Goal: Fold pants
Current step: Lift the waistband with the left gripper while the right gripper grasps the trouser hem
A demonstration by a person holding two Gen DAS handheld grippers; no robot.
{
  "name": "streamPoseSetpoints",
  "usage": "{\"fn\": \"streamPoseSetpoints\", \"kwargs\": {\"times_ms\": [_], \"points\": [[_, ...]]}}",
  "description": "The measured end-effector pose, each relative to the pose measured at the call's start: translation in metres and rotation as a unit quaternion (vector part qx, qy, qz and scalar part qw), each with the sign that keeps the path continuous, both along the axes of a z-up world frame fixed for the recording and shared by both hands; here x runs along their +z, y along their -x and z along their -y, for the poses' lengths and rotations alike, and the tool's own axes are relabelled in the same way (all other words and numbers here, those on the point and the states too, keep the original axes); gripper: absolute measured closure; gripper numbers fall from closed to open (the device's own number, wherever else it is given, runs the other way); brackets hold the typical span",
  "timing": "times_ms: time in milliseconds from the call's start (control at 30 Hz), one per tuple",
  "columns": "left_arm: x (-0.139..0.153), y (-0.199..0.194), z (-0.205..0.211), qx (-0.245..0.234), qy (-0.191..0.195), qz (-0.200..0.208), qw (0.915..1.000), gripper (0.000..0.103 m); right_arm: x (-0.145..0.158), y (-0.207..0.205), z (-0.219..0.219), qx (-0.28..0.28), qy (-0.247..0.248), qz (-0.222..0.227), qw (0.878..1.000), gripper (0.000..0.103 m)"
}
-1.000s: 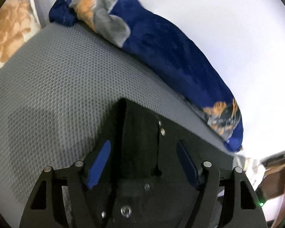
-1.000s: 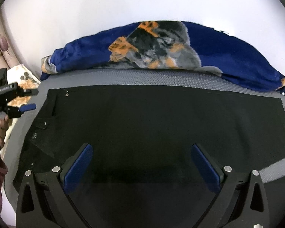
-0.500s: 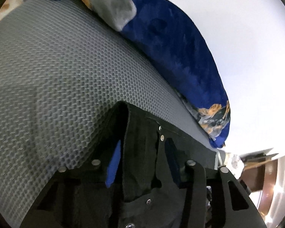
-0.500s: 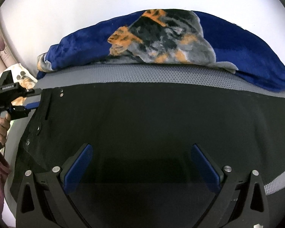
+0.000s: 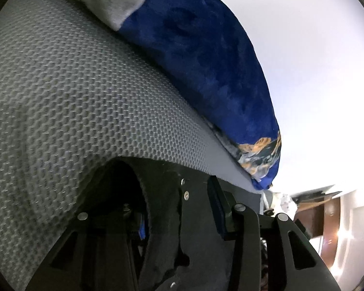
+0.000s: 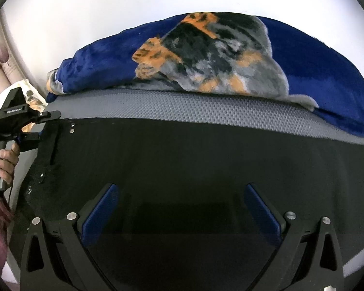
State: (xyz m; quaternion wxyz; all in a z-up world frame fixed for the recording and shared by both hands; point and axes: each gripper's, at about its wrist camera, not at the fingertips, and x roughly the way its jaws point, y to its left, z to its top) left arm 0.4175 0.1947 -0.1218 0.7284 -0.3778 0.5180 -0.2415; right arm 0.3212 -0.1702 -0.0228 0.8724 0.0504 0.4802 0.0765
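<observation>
Black pants (image 6: 194, 160) lie spread flat across a grey mesh mattress (image 6: 182, 108). In the left wrist view my left gripper (image 5: 179, 208) is shut on the pants' waistband (image 5: 162, 194) at its far corner, lifting the fabric a little off the mattress; one blue pad (image 5: 216, 206) shows, the other is mostly hidden by cloth. The left gripper also shows in the right wrist view (image 6: 43, 127), at the waistband's corner, held by a hand. My right gripper (image 6: 179, 206) is open and empty, its blue pads (image 6: 99, 212) wide apart low over the middle of the pants.
A blue plush blanket (image 6: 315, 72) with an orange and grey print lies bunched along the mattress's far edge, against a white wall (image 6: 109, 12). A floral pillow (image 6: 29, 97) sits at the far left. Wooden furniture (image 5: 313, 218) stands beyond the bed.
My left gripper closed on the waistband corner and pushed forward, raising the fabric. My right gripper moved slightly closer over the pants and stayed open.
</observation>
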Motion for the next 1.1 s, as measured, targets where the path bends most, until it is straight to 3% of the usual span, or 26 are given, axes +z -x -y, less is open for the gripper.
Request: {"fn": "streamPoseSetpoints", "kwargs": {"times_ms": [33,133,333,500,700,933,1067,1100], "points": [[0.001,0.001,0.004,-0.004,-0.012,0.009,0.9999,0.064,-0.001,-0.004,0.001,0.006,0.001,0.001,1.000,0.000],[0.001,0.004,0.017,-0.020,-0.054,0.022,0.9981,0.095,-0.003,-0.013,0.002,0.029,0.009,0.001,1.000,0.000],[0.031,0.021,0.017,-0.034,-0.047,0.065,0.9962,0.097,-0.002,-0.042,0.011,0.108,0.005,-0.012,0.994,0.000],[0.074,0.051,0.018,-0.060,-0.028,0.138,0.9882,0.097,0.007,-0.076,0.017,0.188,0.000,-0.029,0.982,0.000],[0.103,0.078,0.029,-0.094,-0.043,0.204,0.9734,0.097,0.016,-0.107,-0.002,0.315,-0.011,-0.073,0.946,0.009],[0.115,0.089,0.029,-0.111,-0.054,0.235,0.9642,0.097,0.000,-0.129,-0.027,0.419,0.006,-0.148,0.896,0.023],[0.120,0.095,0.027,-0.123,-0.070,0.249,0.9581,0.097,-0.010,-0.137,-0.023,0.430,0.010,-0.172,0.886,0.027],[0.121,0.096,0.028,-0.128,-0.081,0.254,0.9554,0.097,-0.013,-0.140,-0.019,0.428,0.014,-0.177,0.886,0.034]]}}
